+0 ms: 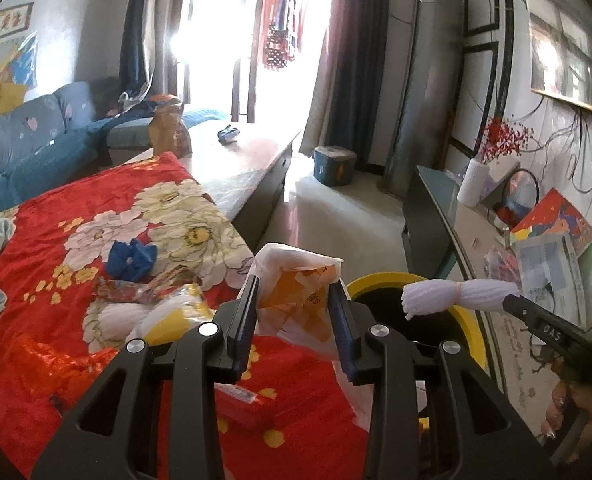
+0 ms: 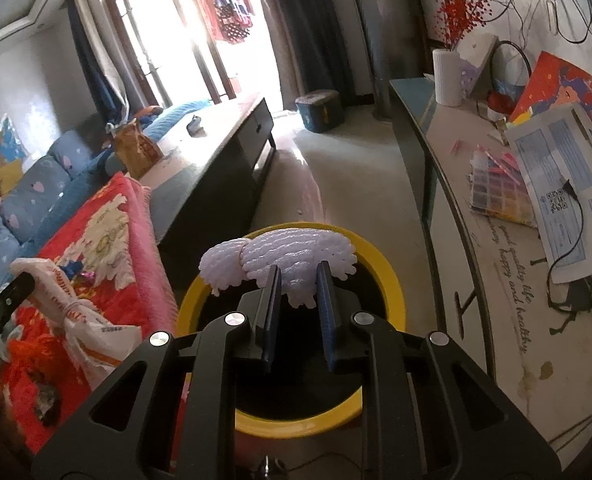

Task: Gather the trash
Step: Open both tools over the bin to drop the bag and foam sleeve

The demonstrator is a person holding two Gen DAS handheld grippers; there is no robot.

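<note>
My left gripper (image 1: pixel 294 284) is shut on a crumpled white and orange plastic bag (image 1: pixel 296 300), held over the edge of a red flowered blanket (image 1: pixel 56 240). Beside it on the right is a yellow-rimmed bin (image 1: pixel 375 280) with a dark inside. My right gripper (image 2: pixel 299 268) is shut on a white foam fruit net (image 2: pixel 292 252), held above the bin's mouth (image 2: pixel 391 284). In the left wrist view the net (image 1: pixel 451 296) sticks out leftward from the right gripper (image 1: pixel 513 304). The bag (image 2: pixel 76 312) and the left gripper (image 2: pixel 12 296) show at the left of the right wrist view.
On the blanket lie a crumpled blue scrap (image 1: pixel 132 260), a shiny wrapper (image 1: pixel 144 290) and a yellow and white packet (image 1: pixel 176 316). A long dark low table (image 2: pixel 224 168) stands behind the bin. A sideboard (image 2: pixel 495 240) with papers runs along the right wall. A blue sofa (image 1: pixel 28 140) is at left.
</note>
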